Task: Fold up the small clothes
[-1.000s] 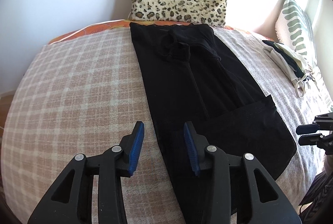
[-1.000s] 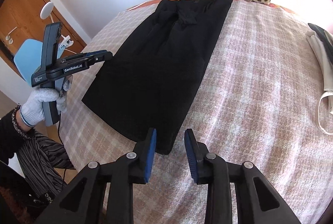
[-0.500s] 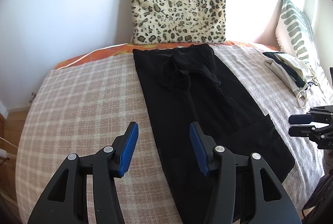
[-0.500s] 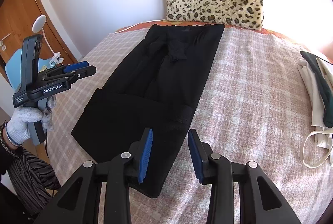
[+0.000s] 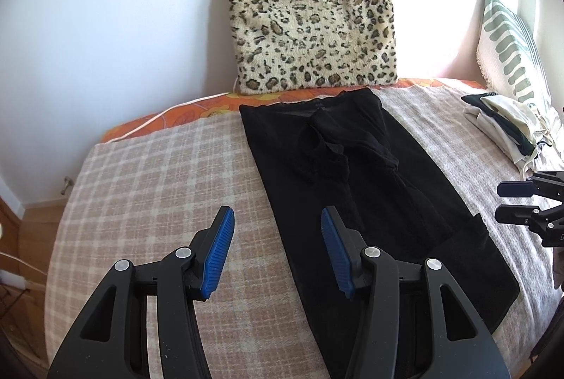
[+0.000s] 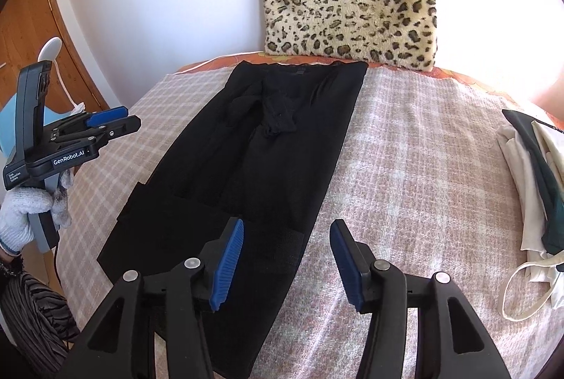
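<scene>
- Blue pads up front: the left gripper (image 5: 276,252) hangs with its jaws apart and nothing between them, one pad over the blanket (image 5: 148,188), the other over the garment's edge.
- Same story for the right gripper (image 6: 285,264): jaws parted and empty, straddling the garment's other long edge.
- The black garment (image 5: 356,188) lies flat and lengthwise down the blanket, its near end doubled over, its far end just short of the leopard cushion (image 5: 313,23).
- It looks thin, soft and light, likely to sag and slip, so I'd pinch the near corners.
- Against a second ago, both jaws have just been opening, and both cameras sit higher, showing more wall.
</scene>
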Available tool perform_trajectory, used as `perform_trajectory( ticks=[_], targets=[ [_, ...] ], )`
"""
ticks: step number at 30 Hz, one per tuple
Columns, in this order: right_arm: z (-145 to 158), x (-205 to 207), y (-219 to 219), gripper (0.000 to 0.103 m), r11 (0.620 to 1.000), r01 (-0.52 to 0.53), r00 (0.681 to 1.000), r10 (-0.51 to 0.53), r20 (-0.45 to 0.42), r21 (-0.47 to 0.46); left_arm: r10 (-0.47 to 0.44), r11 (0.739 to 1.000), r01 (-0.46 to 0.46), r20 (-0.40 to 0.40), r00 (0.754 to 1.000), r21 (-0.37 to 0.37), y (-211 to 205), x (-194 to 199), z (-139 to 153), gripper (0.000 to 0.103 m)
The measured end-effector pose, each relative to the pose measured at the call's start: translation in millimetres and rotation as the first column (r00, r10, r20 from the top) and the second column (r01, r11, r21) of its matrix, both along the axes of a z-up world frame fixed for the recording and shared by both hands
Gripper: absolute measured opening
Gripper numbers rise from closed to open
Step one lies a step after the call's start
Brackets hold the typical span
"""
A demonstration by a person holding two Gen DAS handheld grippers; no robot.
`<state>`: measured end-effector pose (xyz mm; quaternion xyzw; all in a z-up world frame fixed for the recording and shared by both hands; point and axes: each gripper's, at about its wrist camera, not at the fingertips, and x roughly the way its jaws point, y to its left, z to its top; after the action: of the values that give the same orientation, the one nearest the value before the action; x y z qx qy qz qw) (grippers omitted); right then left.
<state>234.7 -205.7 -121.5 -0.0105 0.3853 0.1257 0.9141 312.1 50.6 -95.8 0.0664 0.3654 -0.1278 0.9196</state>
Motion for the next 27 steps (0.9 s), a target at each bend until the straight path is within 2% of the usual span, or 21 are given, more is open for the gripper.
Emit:
perform_trajectory(
  ticks=[3, 7, 11, 16, 18, 25, 27],
  targets=[
    [0.5, 7.6, -3.2, 0.063, 1.0, 0.011, 1.0, -0.011, 0.009, 0.015, 0.014, 0.999, -0.015, -0.02, 1.0, -0.035, 9.8, 15.2, -5.3, 0.05],
    [0.8, 19.5, -7.7, 0.064, 0.999, 0.014, 1.0, -0.014, 0.005, 0.04, 0.0, 0.998, -0.004, -0.06, 0.998, -0.064, 16.8, 35.3, -16.3, 0.05],
    [0.5, 35.4, -13.4, 0.063, 0.997, 0.018, 1.0, -0.017, -0.017, 0.074, -0.034, 0.986, 0.01, -0.141, 0.989, -0.167, 22.7, 62.7, -29.2, 0.05],
    [2.0, 69.3, -24.1, 0.053, 0.993, 0.02, 0.998, -0.013, -0.061, 0.116, -0.061, 0.981, 0.032, -0.15, 0.987, -0.19, 23.4, 101.4, -41.9, 0.049],
    [2.1, 88.5, -29.6, 0.043, 0.992, 0.027, 0.997, -0.018, -0.079, 0.121, -0.066, 0.975, 0.032, -0.149, 0.987, -0.222, 23.8, 117.6, -47.4, 0.045],
    [-11.3, 153.6, -45.8, 0.042, 0.987, 0.065, 0.986, -0.041, -0.16, 0.148, -0.118, 0.952, 0.058, -0.184, 0.976, -0.3, 14.2, 161.5, -66.8, 0.043],
    [-19.0, 168.0, -48.5, 0.042, 0.98, 0.069, 0.982, -0.033, -0.185, 0.189, -0.121, 0.945, 0.054, -0.193, 0.974, -0.321, 14.7, 169.9, -69.9, 0.043]
  ],
)
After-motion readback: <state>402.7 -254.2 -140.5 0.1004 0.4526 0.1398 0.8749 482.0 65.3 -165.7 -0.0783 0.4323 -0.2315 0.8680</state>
